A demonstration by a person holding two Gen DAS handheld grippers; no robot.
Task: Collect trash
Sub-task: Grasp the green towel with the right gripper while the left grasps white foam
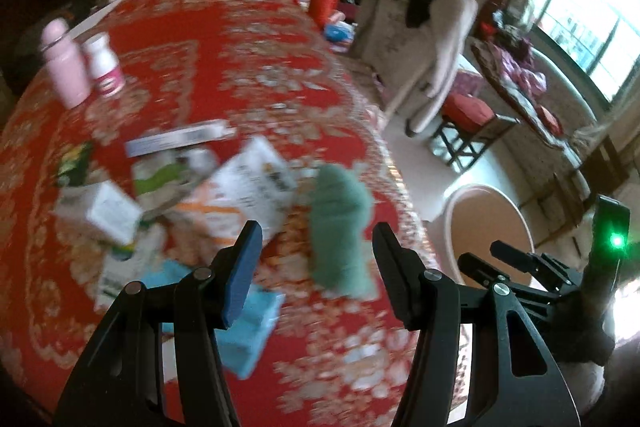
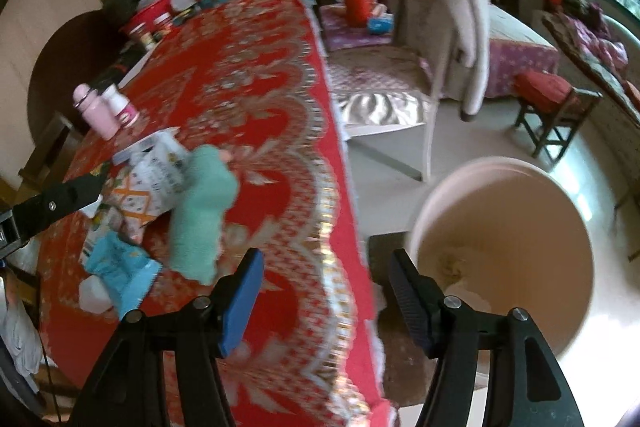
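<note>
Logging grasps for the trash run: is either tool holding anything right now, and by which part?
Nothing is held. The left tool and the right tool are both open and empty above the table.

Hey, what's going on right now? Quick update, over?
Left gripper open, empty. Right gripper open, empty, over table edge. Trash pile on red tablecloth; green cloth beside it. Pink bin on floor. Nothing blocking, over.

A long table under a red cloth with gold floral pattern point(image 1: 224, 39) carries a pile of paper cartons and wrappers point(image 1: 240, 187) (blurred), touching a green knitted cloth point(image 1: 340, 227). A pink flask point(image 1: 64, 67) and a white jar point(image 1: 106, 65) stand well apart from them. A light blue packet point(image 2: 116, 263) lies just beside the pile.
</note>
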